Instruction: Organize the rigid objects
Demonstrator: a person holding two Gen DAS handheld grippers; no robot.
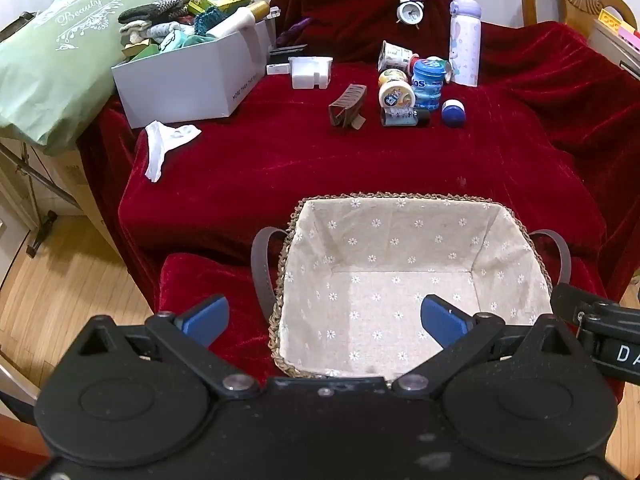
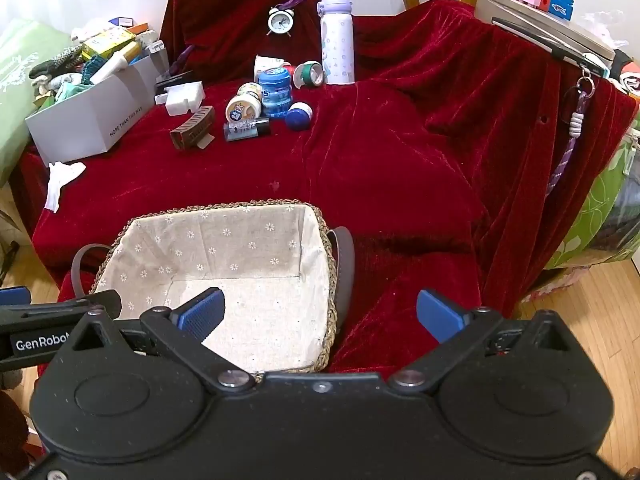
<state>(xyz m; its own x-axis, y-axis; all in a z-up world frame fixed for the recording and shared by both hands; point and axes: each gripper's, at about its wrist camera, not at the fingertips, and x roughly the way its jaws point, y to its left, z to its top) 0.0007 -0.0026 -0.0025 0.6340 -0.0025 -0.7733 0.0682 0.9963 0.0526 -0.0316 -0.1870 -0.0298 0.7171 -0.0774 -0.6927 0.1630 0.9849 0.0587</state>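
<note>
**Inventory: empty basket in front, rigid items unsorted beyond it**

Landmark: lined wicker basket (image 1: 400,280). All places are given from it.

1. Surface (image 1: 280,160), draped in red velvet: carries the basket at its near edge and everything listed below.
2. Basket: floral fabric lining, grey strap handles, nothing inside.
3. White box (image 1: 188,80), far beyond the basket to the left: heaped with soft goods and cartons.
4. Lilac water bottle (image 1: 465,40), farthest beyond the basket: upright.
5. Blue gum tub (image 1: 428,84), beyond the basket, in the cluster's middle: upright, with round tins just beside it.
6. Brown hair clip (image 1: 346,106), left of the cluster: lying on its side.
7. Small dark bottle (image 1: 404,117), cluster's near edge: on its side, long axis running left to right.
8. Blue-capped jar (image 1: 454,112), right of the small bottle: tipped.

Left hand-held gripper (image 1: 324,318): jaws wide, nothing between them, over the basket's left rim.
Right hand-held gripper (image 2: 320,314): jaws wide, nothing held, over the basket's right rim.

Judgement: the cluster lies well ahead of both, past the basket; neither hand looks clearly nearer.
</note>
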